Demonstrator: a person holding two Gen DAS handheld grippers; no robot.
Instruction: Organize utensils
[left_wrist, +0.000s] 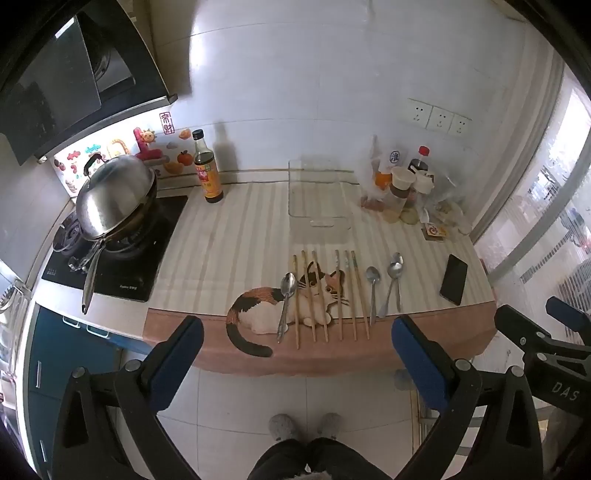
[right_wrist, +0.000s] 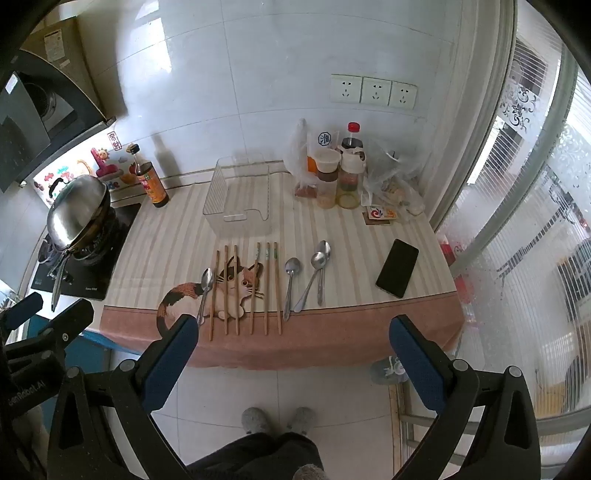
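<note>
Utensils lie in a row near the front edge of the striped, cat-printed cloth-covered surface (right_wrist: 369, 236): six slender wooden chopsticks (right_wrist: 236, 291) in two groups of three, one stainless-steel spoon (right_wrist: 204, 291) at the left end, and three more steel spoons (right_wrist: 308, 277) to the right, two of them crossing at the handles. Behind the row stands a clear plastic rectangular bin (right_wrist: 236, 199), apparently empty and the likely destination. A black smartphone (right_wrist: 397, 267) rests well apart to the right, with bottles and bags at the rear. Left gripper (left_wrist: 295, 347) and right gripper (right_wrist: 293, 343) both hover short of the surface edge, jaws wide apart, holding nothing. Handling judgement: chopsticks are light, stiff and prone to rolling, so a pinch across the mid-length of a shaft seems best; spoons are smooth, thin and lie flat, likely to slip, so the handle's middle offers the surest hold. Crossed spoons probably need separating, upper one first.
</note>
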